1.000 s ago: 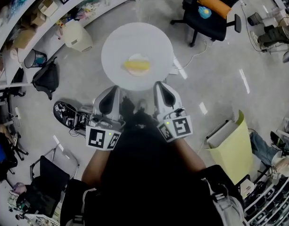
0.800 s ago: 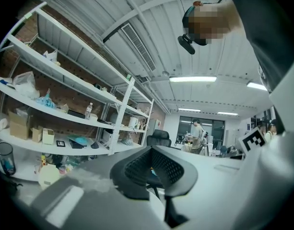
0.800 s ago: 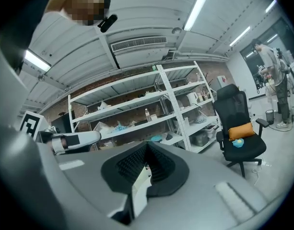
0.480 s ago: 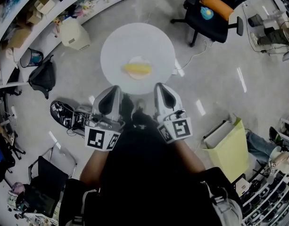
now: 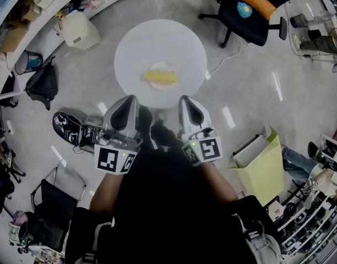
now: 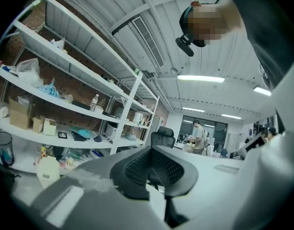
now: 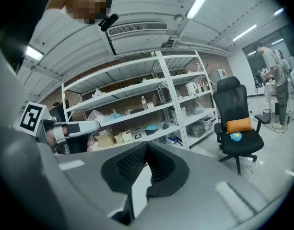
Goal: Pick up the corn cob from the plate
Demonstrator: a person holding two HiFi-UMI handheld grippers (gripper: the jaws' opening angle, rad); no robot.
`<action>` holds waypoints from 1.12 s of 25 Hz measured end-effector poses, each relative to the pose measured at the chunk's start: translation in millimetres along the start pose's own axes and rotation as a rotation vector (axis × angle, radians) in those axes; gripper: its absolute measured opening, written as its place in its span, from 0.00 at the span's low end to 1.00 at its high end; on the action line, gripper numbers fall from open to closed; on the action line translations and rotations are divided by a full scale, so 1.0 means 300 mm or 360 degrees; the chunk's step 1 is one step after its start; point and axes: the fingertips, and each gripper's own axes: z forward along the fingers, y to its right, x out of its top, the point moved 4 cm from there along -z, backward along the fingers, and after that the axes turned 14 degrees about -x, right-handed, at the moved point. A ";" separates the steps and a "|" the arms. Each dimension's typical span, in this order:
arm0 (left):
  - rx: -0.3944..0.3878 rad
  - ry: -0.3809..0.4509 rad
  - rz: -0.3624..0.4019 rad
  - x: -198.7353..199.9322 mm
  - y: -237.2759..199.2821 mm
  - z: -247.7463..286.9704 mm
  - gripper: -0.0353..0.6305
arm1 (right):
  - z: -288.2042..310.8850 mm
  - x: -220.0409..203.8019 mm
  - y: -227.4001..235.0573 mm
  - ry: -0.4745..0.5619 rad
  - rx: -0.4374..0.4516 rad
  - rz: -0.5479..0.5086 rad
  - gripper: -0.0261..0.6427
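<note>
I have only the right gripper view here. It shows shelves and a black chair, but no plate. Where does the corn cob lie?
Observer: The head view shows the corn cob lying on a plate on the round white table.
Operator: Does any tool touch it?
Observer: No. The left tool and the right tool are at the table's near edge, apart from the plate.
Operator: Is the left tool open?
Observer: No. The left gripper view shows its jaws together, with nothing between them.
</note>
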 end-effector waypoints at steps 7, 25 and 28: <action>-0.0012 -0.0021 -0.0065 -0.055 -0.054 0.031 0.06 | 0.071 -0.056 -0.002 -0.0025 -0.0017 0.0003 0.05; 0.0041 -0.0100 -0.0233 -0.210 -0.208 0.069 0.06 | 0.270 -0.237 0.006 -0.0207 -0.0005 -0.0071 0.05; 0.0051 -0.0110 -0.0250 -0.229 -0.231 0.078 0.06 | 0.296 -0.269 0.009 -0.0272 0.0001 -0.0136 0.05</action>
